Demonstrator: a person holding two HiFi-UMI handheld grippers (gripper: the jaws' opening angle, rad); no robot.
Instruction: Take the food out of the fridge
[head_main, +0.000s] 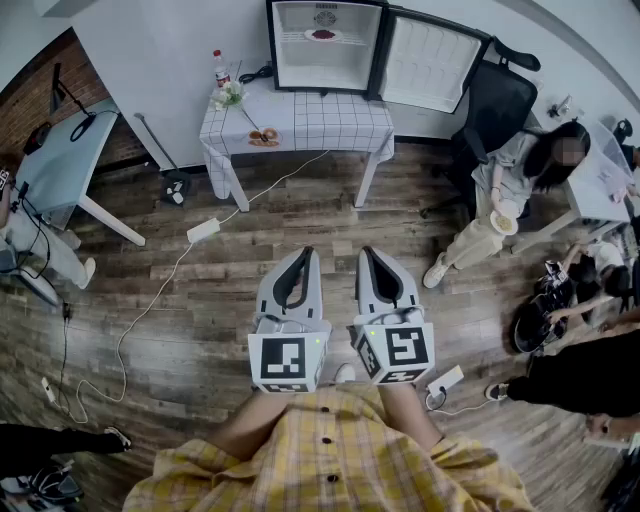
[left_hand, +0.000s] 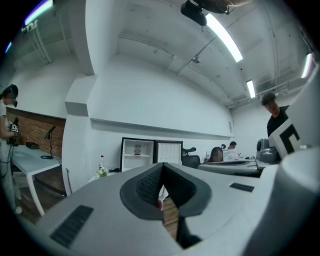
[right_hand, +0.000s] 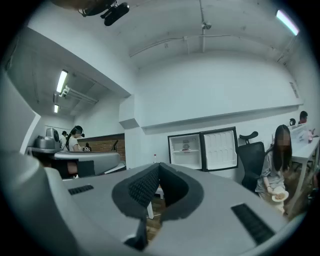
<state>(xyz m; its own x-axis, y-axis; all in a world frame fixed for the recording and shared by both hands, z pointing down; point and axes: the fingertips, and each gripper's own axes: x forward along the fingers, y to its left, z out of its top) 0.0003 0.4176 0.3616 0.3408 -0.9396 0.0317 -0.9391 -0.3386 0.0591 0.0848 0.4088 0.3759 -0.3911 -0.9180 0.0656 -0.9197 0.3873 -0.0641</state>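
Note:
A small black fridge (head_main: 325, 45) stands on the floor at the far wall, its door (head_main: 428, 62) swung open to the right. On its upper shelf lies a plate of reddish food (head_main: 322, 35). The fridge (left_hand: 137, 155) also shows far off in the left gripper view, and the fridge (right_hand: 186, 150) likewise in the right gripper view. My left gripper (head_main: 306, 251) and right gripper (head_main: 366, 251) are held side by side close to my body, pointing level at the fridge from several steps away. The left gripper (left_hand: 162, 165) and the right gripper (right_hand: 159, 165) are both shut with nothing between the jaws.
A table with a checked cloth (head_main: 300, 120) stands in front of the fridge, bearing a bottle (head_main: 221, 68) and a small plate (head_main: 264, 138). A white cable and power strip (head_main: 203, 230) cross the wooden floor. An office chair (head_main: 500, 100) and seated people (head_main: 520, 180) are at right, a desk (head_main: 60, 160) at left.

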